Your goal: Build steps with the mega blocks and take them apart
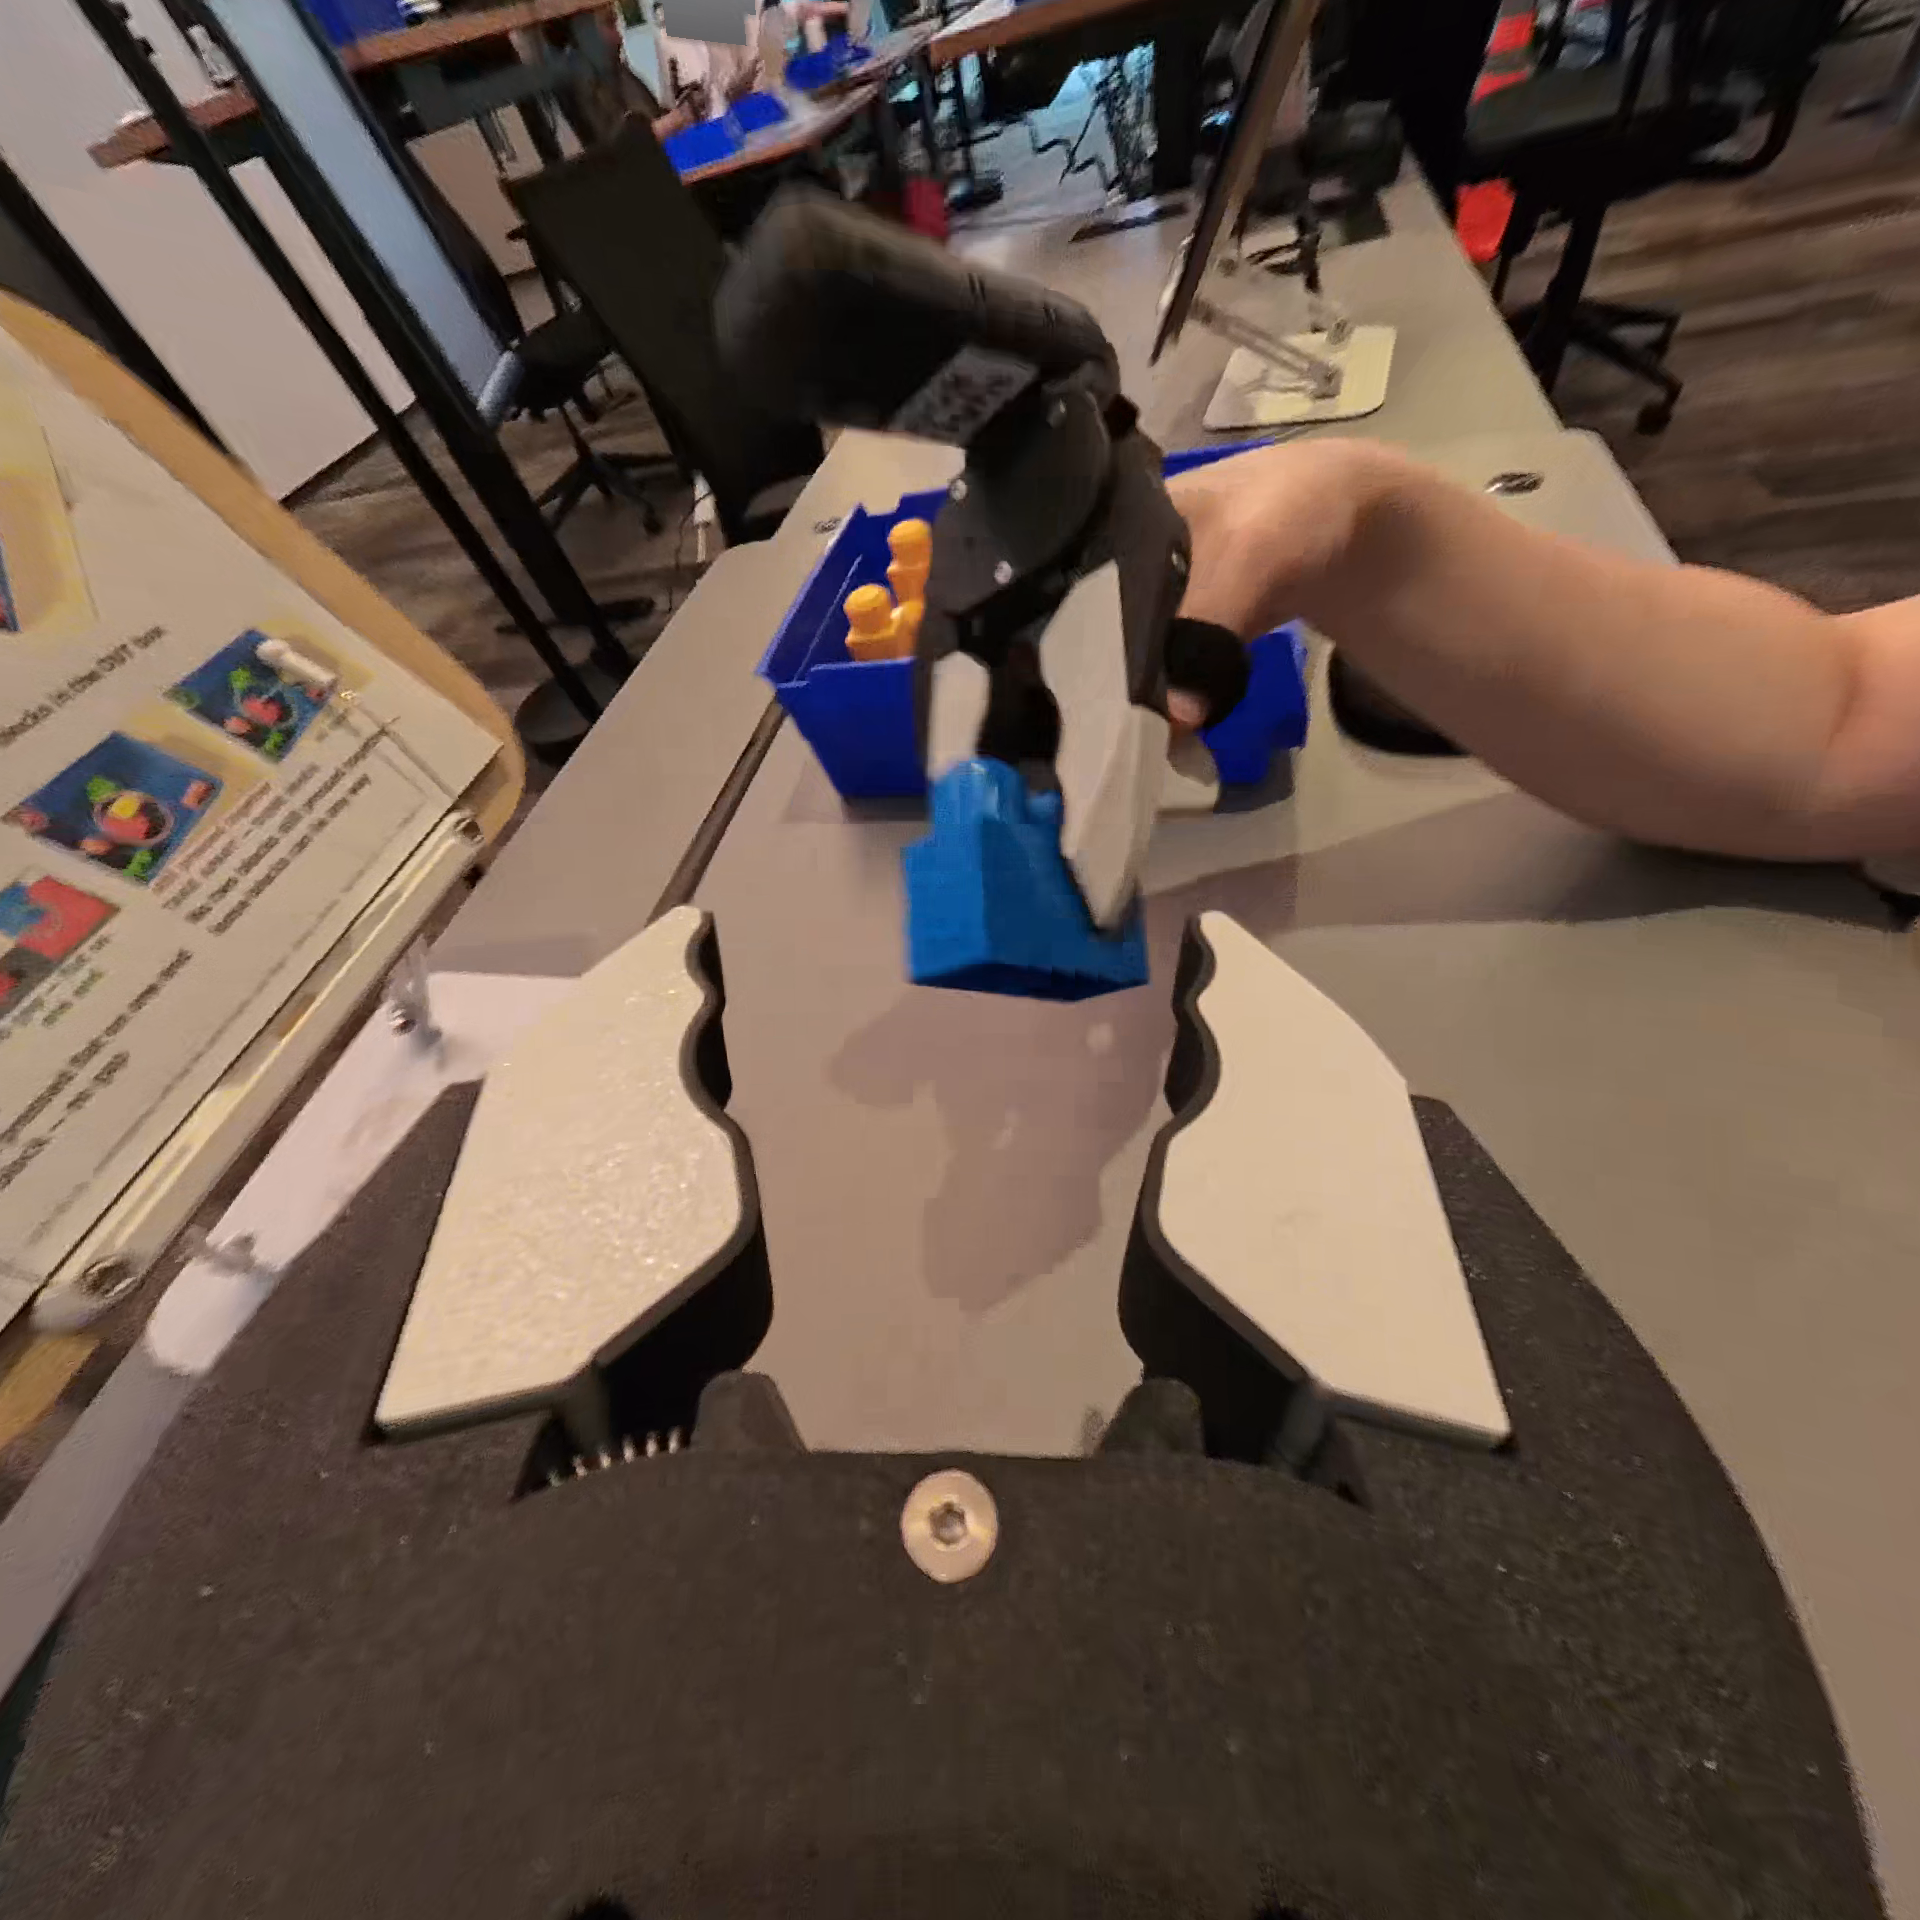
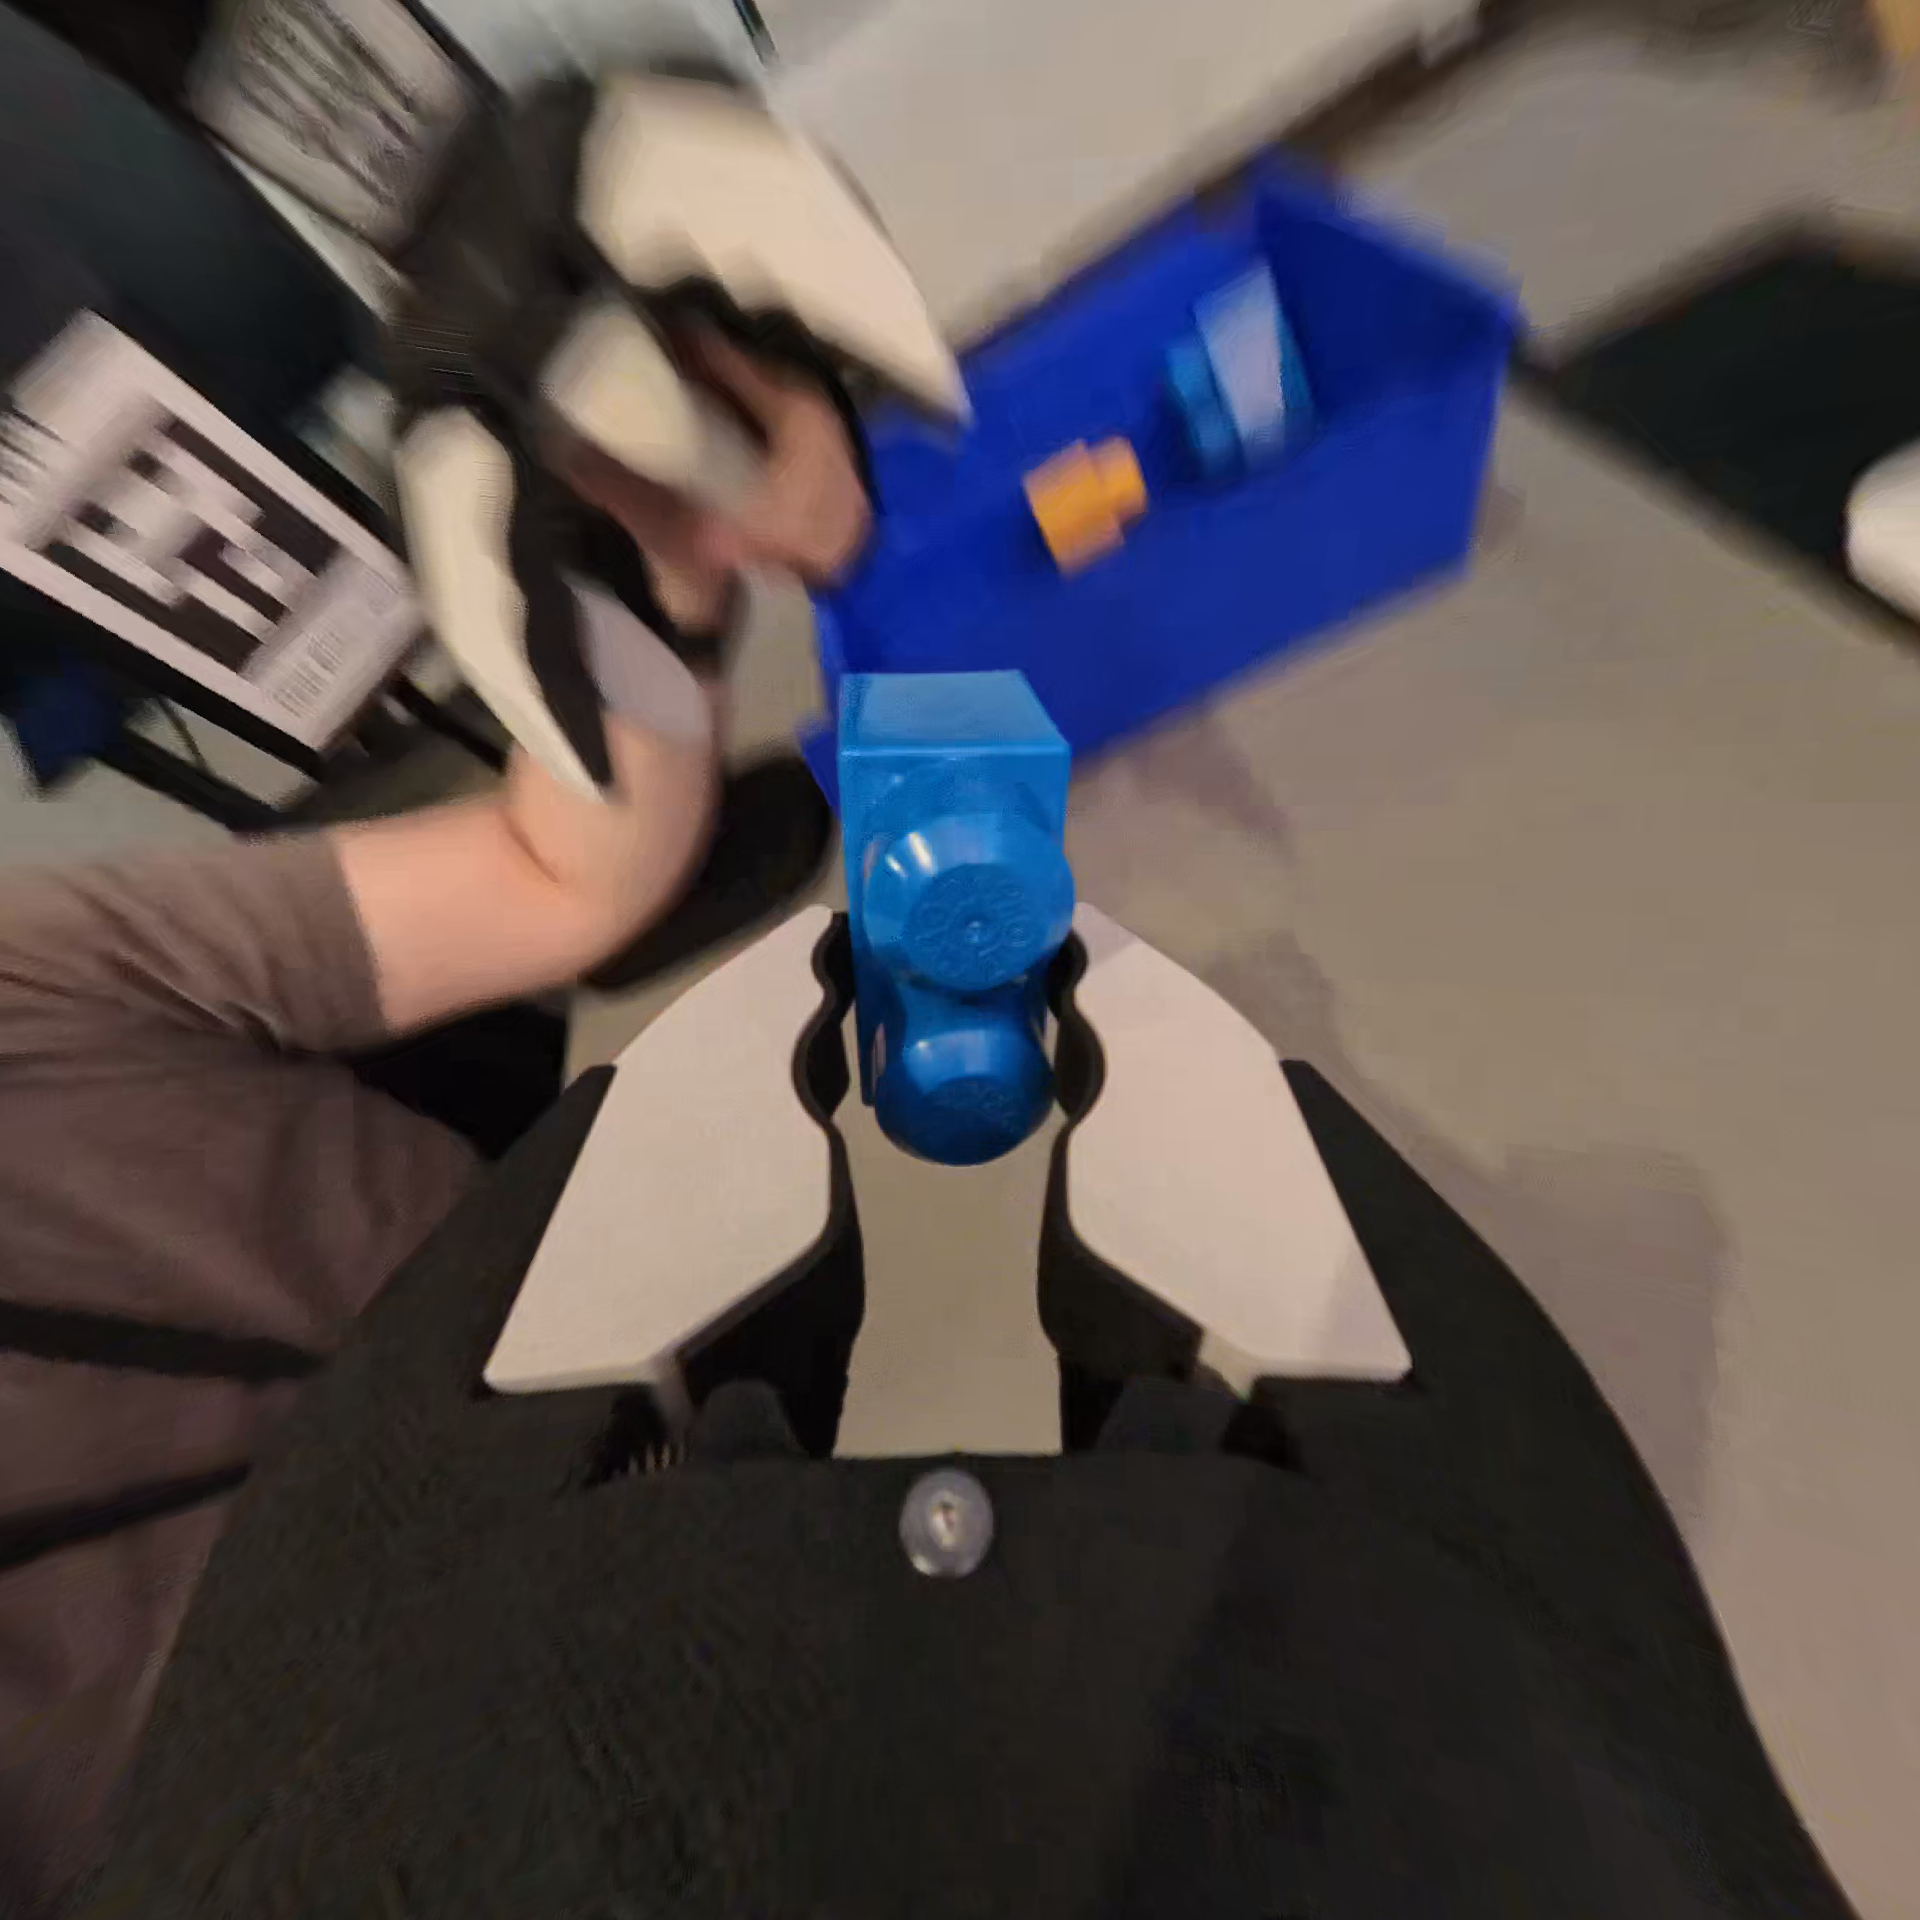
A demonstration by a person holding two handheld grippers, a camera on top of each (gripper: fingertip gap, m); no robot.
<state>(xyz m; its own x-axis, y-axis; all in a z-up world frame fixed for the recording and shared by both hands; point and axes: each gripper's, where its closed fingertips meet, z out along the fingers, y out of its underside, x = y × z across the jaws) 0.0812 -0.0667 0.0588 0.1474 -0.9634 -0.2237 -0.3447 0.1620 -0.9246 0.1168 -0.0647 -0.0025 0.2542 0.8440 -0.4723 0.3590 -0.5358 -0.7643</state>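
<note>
In the left wrist view, the block (image 1: 1023, 899) is held tilted above the table (image 1: 1455, 1039), near the bin (image 1: 831, 665), by the right gripper (image 1: 1029, 831). It could slip if knocked. The left gripper (image 1: 951, 977) is wide open and empty.

In the right wrist view, the right gripper (image 2: 951, 1023) is closed on the block (image 2: 951, 831), gripped only at the tips.

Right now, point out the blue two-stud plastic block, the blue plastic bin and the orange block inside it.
blue two-stud plastic block (image 2: 961, 925): right wrist view, upper stud's top.
blue plastic bin (image 1: 857, 717): left wrist view, near outer wall.
orange block (image 2: 1086, 499): right wrist view, its side, lying in the bin.
</note>
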